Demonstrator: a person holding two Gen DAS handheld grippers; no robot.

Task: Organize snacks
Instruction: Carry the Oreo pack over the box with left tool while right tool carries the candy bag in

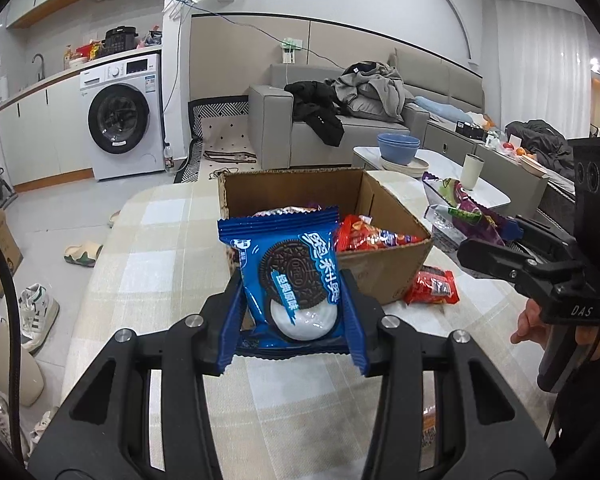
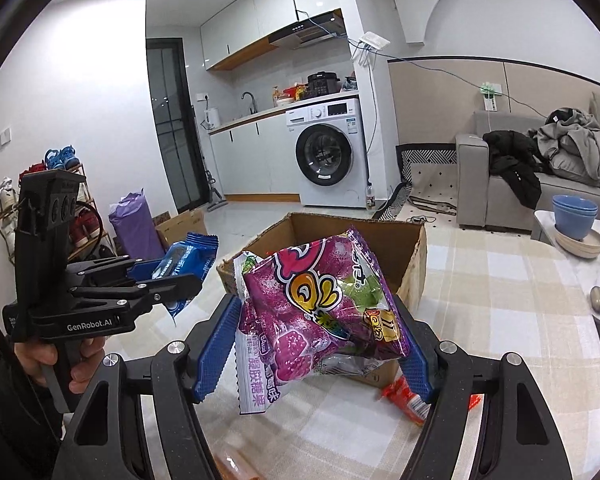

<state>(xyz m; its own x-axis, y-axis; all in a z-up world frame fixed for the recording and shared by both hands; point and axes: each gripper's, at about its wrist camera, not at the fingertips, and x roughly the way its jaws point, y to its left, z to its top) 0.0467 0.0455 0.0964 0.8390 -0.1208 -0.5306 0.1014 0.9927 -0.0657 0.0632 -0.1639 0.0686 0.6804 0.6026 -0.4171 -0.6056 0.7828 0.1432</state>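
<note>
Both packets up off the bench at once, mid-carry toward the cardboard box (image 1: 384, 216). Left claw (image 1: 292, 312) clamped on the blue Oreo packet (image 1: 290, 276), packet standing upright between the ribbed pads, near side of the box just beyond it. Right claw (image 2: 320, 344) clenched on the purple gummy bag (image 2: 320, 308), bag bulging and tilted, held in front of the box's open top, near edge. Already inside the box: red wrappers (image 1: 374, 236) and a pale one, piled toward the right. Still loose on the checked bench (image 1: 160, 248): a red snack packet (image 1: 432, 286), lying just beside the box's near right corner. Step in hand, by the look of it: the drop-off. Next move calls for pushing each claw forward over the rim, clear of the cardboard wall, then letting go one at a time to avoid the two claws crowding the opening. After that, probably back for the red packet.
</note>
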